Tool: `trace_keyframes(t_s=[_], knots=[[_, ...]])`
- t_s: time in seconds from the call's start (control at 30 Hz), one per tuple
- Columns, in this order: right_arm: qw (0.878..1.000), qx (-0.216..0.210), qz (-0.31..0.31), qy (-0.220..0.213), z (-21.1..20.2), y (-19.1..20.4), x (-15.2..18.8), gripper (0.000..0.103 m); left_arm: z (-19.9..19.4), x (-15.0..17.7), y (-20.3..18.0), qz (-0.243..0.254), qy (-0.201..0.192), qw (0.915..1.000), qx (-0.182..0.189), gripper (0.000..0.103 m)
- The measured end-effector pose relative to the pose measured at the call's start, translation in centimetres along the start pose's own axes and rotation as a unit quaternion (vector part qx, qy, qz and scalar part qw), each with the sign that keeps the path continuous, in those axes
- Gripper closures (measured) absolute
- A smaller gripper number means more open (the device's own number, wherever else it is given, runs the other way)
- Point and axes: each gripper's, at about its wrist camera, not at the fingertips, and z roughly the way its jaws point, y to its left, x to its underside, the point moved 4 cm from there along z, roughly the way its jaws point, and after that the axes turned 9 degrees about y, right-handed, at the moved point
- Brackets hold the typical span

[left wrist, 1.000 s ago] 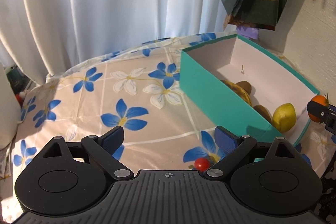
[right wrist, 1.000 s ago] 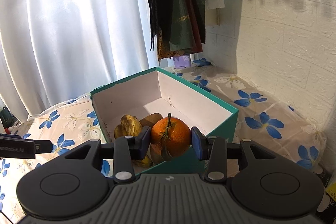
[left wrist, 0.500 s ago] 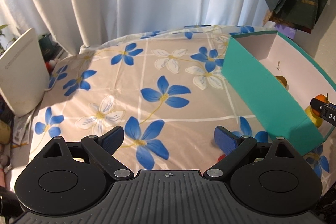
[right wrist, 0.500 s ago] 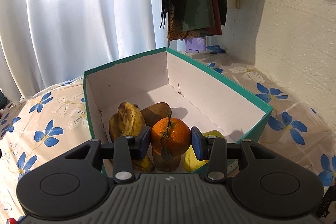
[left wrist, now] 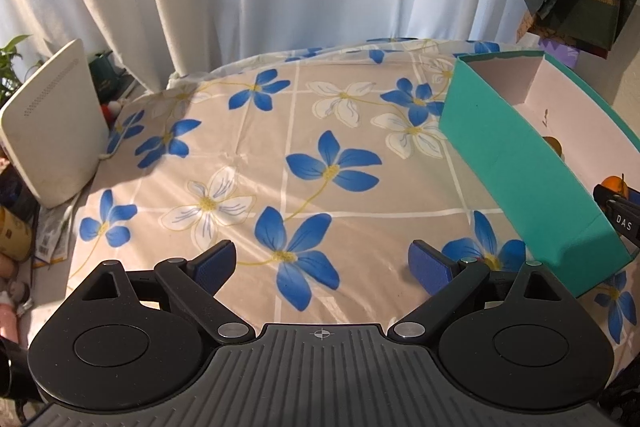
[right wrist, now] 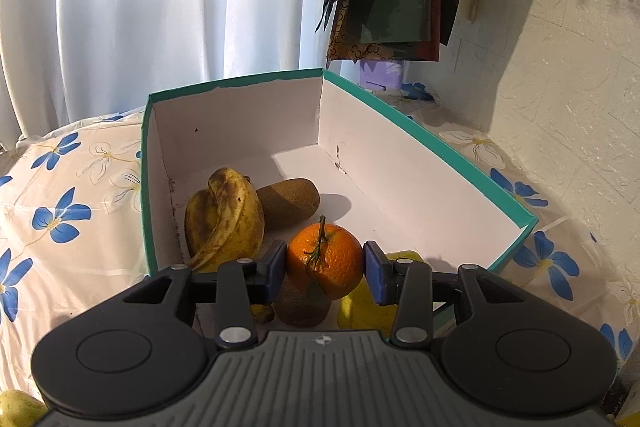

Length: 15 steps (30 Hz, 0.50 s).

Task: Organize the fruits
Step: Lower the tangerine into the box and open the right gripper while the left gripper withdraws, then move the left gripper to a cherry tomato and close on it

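The right gripper [right wrist: 325, 269] pinches the dimpled orange [right wrist: 325, 259] over the near end of the teal box [right wrist: 436, 143], lower than a second ago; the box's far half lies bare. The left gripper [left wrist: 322, 261] gapes empty over the flowered tablecloth [left wrist: 280, 155] beside the box

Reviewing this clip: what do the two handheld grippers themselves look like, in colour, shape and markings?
Both look alike. The left gripper and right gripper each have a dark grey ribbed body with a small crosshair mark, two round black housings, black linkage arms with silver pivot screws, and dark blue textured pads. White letters "DAS" show on the right gripper's finger in the left wrist view. No cables or sleeves are visible.
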Motion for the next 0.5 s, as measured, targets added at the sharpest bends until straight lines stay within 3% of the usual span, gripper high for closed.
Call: trace_keyframes(t_s=[0.2,0.33,0.5], knots=[[1.000,-0.004,-0.001,0.000,0.0,-0.5,-0.2,0.047,0.2,0.4,0.7,-0.005,0.004,1.0000,-0.007,0.007],[1.000,0.009,0.015,-0.020,-1.4,-1.2,-0.4,0.010,0.3,1.0,1.3,-0.001,0.004,1.0000,-0.003,0.007],[0.996,-0.022,0.055,-0.072,-6.3,-1.3,0.3,0.010,0.6,2.9,1.5,0.032,-0.002,0.9994,-0.009,0.007]])
